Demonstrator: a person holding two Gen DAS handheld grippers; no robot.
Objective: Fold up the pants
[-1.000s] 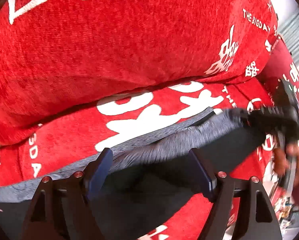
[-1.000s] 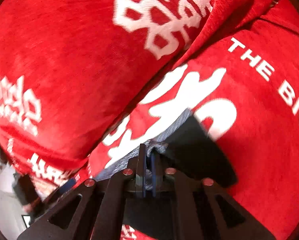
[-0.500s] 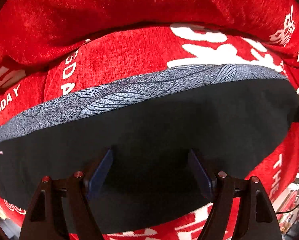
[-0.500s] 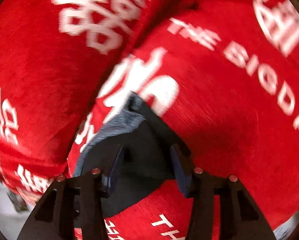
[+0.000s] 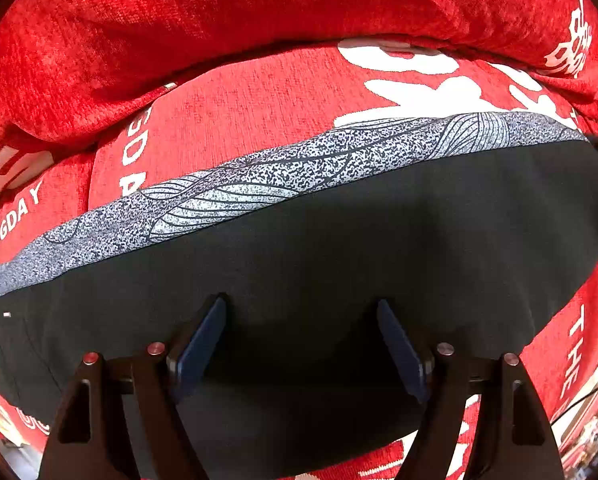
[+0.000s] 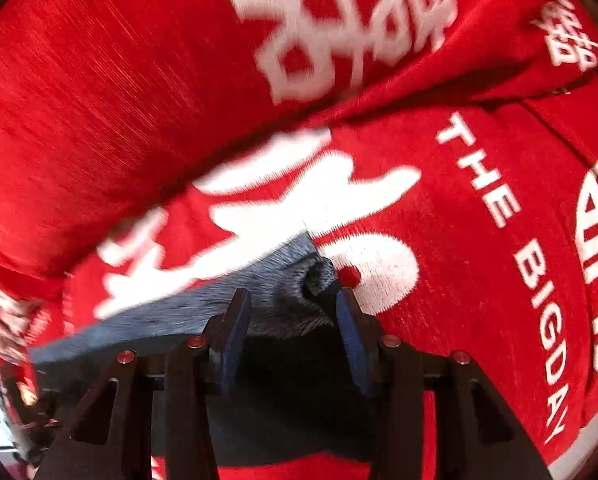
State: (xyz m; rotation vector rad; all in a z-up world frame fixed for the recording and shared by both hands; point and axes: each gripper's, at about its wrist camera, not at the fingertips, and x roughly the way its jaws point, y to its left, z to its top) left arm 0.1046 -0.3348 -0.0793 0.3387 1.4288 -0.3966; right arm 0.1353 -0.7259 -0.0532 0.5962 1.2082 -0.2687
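The black pants (image 5: 339, 248) lie flat across the red sofa seat, with a grey patterned side stripe (image 5: 259, 176) along their far edge. My left gripper (image 5: 301, 312) is open and empty, hovering over the black cloth near its near edge. In the right wrist view the pants' end (image 6: 291, 300) shows as blurred grey and black cloth. My right gripper (image 6: 293, 304) is open above that end, holding nothing.
The red sofa seat cushion (image 5: 259, 92) with white lettering carries the pants. The red back cushions (image 5: 219, 12) rise just behind, also in the right wrist view (image 6: 139, 80). The sofa's front edge and room clutter (image 5: 587, 420) show at lower right.
My right gripper has opened and let go of the pants' end. The pants dropped from held up to lying flat. My left gripper stayed open and now looks down on them.
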